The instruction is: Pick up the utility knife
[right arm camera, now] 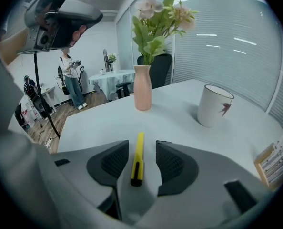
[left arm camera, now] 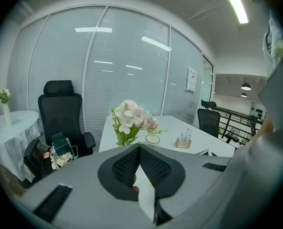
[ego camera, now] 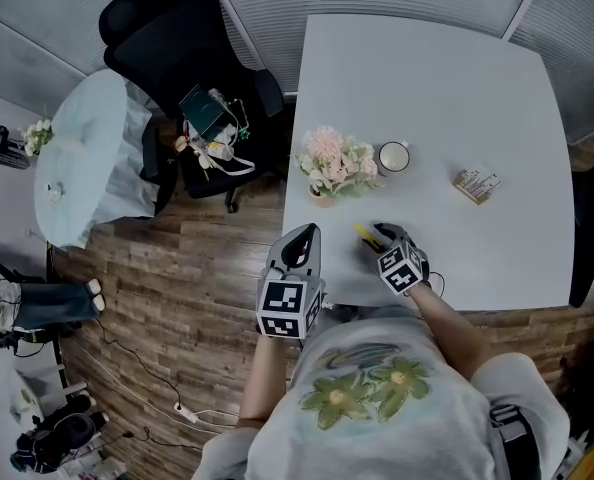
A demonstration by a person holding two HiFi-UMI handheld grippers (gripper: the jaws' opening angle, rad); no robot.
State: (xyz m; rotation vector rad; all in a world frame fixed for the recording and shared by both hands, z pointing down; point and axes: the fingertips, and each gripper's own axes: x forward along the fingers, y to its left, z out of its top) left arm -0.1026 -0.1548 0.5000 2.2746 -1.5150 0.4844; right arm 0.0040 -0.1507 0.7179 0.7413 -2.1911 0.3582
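Right claw [right arm camera: 142, 146] is released, its two grey jaws standing apart on either side of the slim yellow utility knife with a black end [right arm camera: 138, 159], neither pad touching it. That knife lies flat on the white square desk [right arm camera: 179, 104] near its front edge, black end toward the claw and yellow end pointing away at 12 o'clock in the right gripper view. In the head view the knife [ego camera: 367, 234] shows as a short yellow streak just beside the right claw [ego camera: 382, 236], toward its 10 o'clock. From the knife, a pink vase of pale pink and white flowers [ego camera: 337, 160] stands at 11 o'clock, a white mug with a small red mark [right arm camera: 214, 106] at 1 o'clock, and a small wooden holder block [ego camera: 476, 185] at 2 o'clock, all well apart from it on the desk [ego camera: 427, 78]. Left claw [ego camera: 302, 238] hangs at 9 o'clock of the knife by the desk's left edge; in its own view the left claw [left arm camera: 139, 149] is clenched, pads meeting with nothing between them. Off the desk at 10 o'clock stand a black office chair [ego camera: 177, 43] and a round table under a pale cloth [ego camera: 82, 158] on the brown wooden floor [ego camera: 177, 298].
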